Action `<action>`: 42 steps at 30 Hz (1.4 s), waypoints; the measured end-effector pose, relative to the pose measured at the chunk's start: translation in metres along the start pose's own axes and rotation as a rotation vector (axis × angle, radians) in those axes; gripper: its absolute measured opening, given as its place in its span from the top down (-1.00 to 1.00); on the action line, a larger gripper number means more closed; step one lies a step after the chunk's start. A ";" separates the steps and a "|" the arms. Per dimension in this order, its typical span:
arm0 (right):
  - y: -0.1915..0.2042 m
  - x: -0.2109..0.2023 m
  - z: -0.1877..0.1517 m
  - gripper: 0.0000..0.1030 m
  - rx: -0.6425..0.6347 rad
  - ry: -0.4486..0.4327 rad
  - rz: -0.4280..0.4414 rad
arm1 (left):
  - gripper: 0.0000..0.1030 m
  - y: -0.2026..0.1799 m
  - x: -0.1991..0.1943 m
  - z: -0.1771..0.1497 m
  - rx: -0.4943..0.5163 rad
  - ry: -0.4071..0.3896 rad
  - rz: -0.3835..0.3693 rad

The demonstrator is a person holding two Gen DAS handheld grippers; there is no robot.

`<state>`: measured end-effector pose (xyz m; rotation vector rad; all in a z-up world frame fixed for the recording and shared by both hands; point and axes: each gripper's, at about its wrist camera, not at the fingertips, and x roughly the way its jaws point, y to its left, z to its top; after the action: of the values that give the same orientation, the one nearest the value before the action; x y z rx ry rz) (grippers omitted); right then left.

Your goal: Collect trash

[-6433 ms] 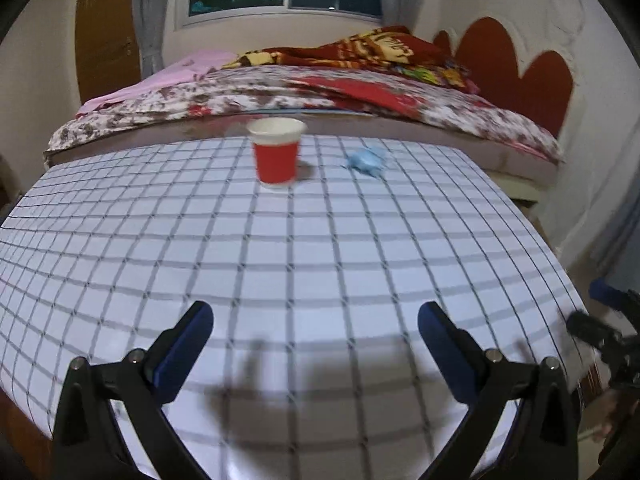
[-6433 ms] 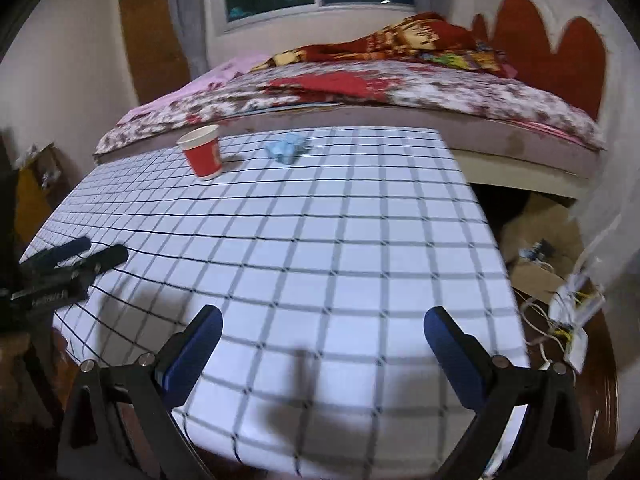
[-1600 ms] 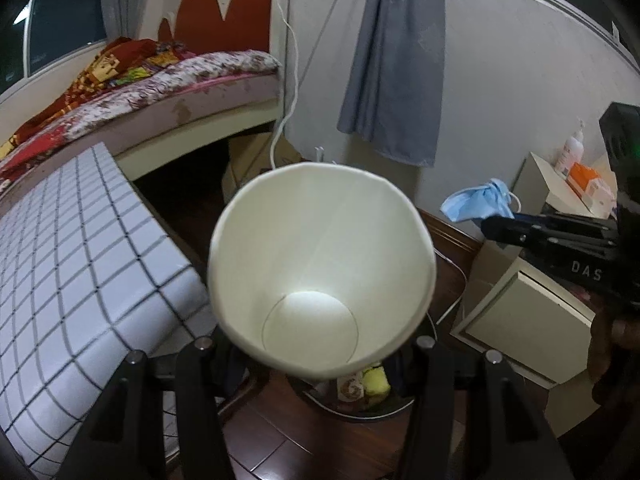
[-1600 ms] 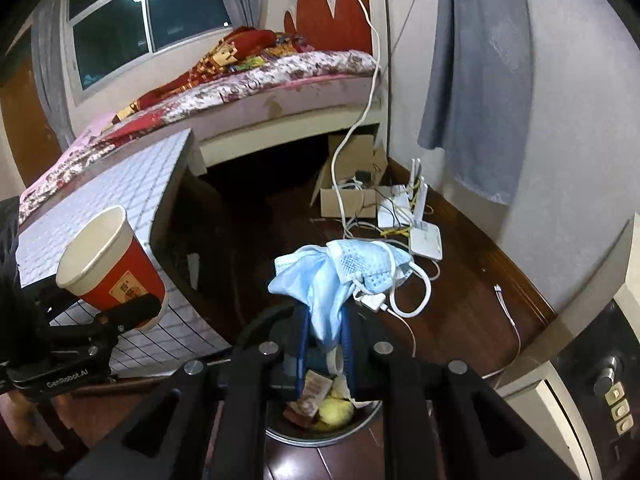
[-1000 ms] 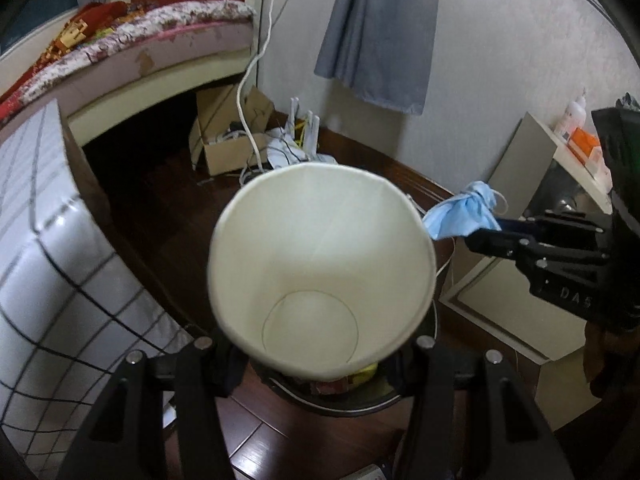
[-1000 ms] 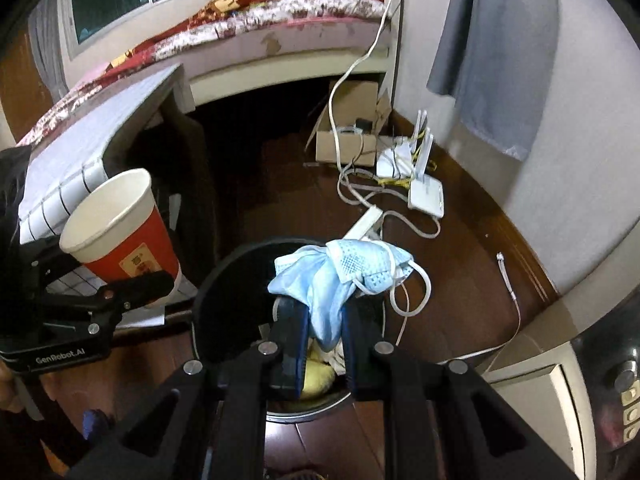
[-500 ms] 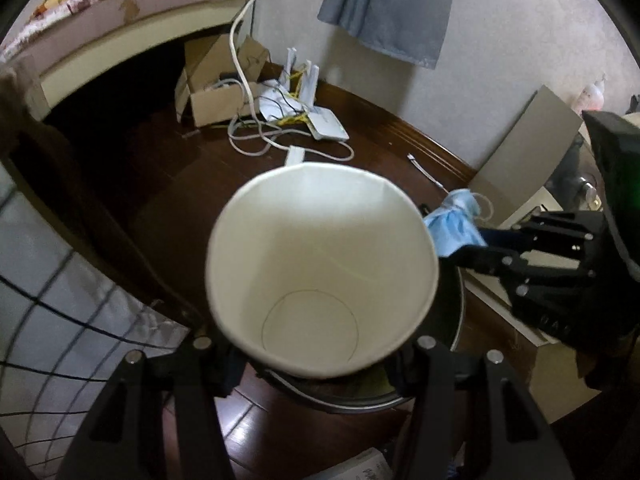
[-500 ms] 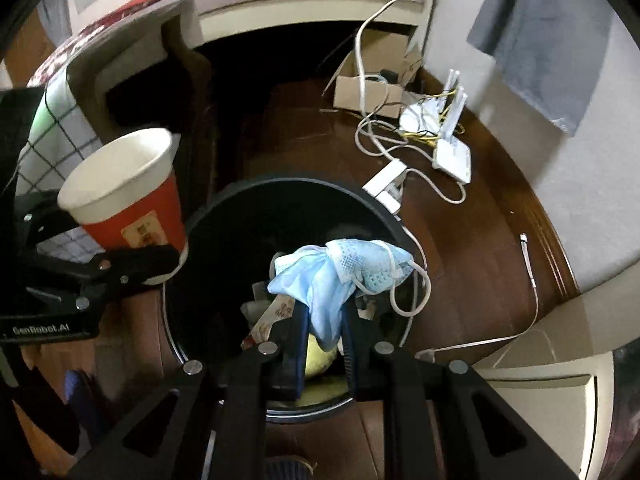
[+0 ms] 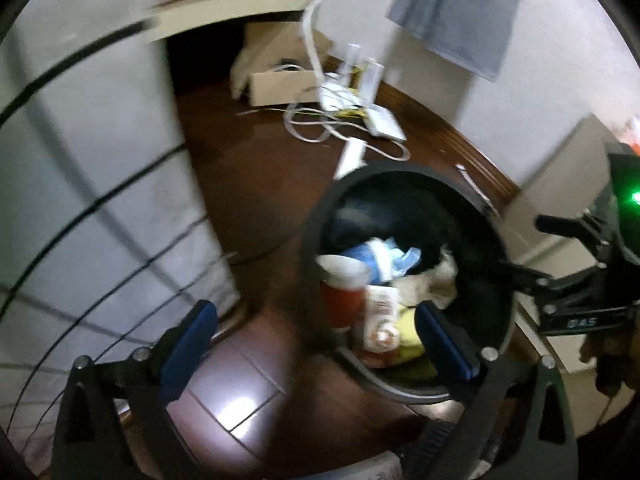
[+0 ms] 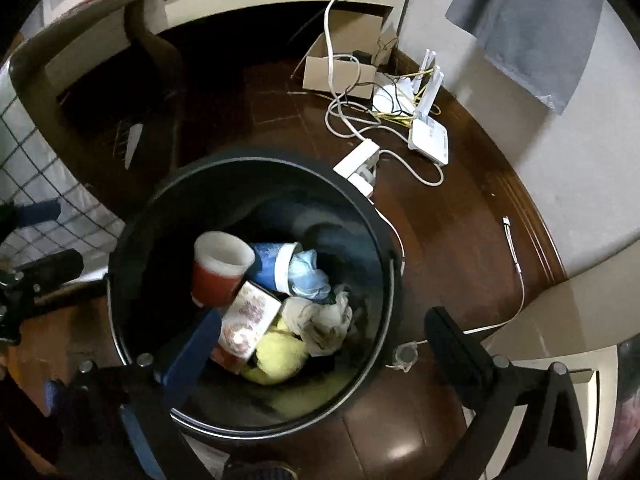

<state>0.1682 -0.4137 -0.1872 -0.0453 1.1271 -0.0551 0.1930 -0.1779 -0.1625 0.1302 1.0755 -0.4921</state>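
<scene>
The red paper cup (image 10: 218, 272) lies tilted inside the black trash bin (image 10: 248, 160), mouth up. Beside it the crumpled blue mask (image 10: 310, 276) rests on other rubbish. My right gripper (image 10: 323, 318) hangs over the bin, its jaws opening wide with nothing between them. In the left wrist view the cup (image 9: 342, 292) and mask (image 9: 384, 256) sit in the bin (image 9: 400, 168), blurred. My left gripper (image 9: 314, 310) hovers over the bin's near rim, jaws opening and empty. Each gripper shows in the other's view: right gripper (image 9: 540, 248), left gripper (image 10: 44, 236).
The bin also holds a blue cup (image 10: 272, 266), a printed carton (image 10: 248, 316), tissue and a yellow lump. On the dark wooden floor beyond lie a power strip (image 10: 358, 164), a white router (image 10: 428, 136), cables and a cardboard box (image 10: 340, 72). The checked table (image 9: 100, 200) stands left, a pale cabinet (image 10: 560, 320) right.
Both grippers sank toward the bin and opened. The cup dropped out of the left gripper and the mask out of the right; both now lie in the bin.
</scene>
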 end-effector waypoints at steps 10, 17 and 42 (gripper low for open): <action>0.024 -0.020 0.007 -0.98 -0.004 -0.036 0.023 | -0.94 0.009 -0.022 -0.010 0.004 -0.044 0.075; 0.048 -0.045 0.007 -0.98 -0.023 -0.079 0.050 | -0.94 0.014 -0.057 -0.014 -0.013 -0.093 0.096; 0.119 -0.191 -0.038 -0.98 0.066 -0.217 0.011 | -0.94 0.028 -0.192 -0.063 -0.027 -0.262 0.227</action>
<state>0.0546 -0.2828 -0.0396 0.0134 0.9080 -0.0760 0.0820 -0.0703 -0.0300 0.1578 0.7982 -0.2805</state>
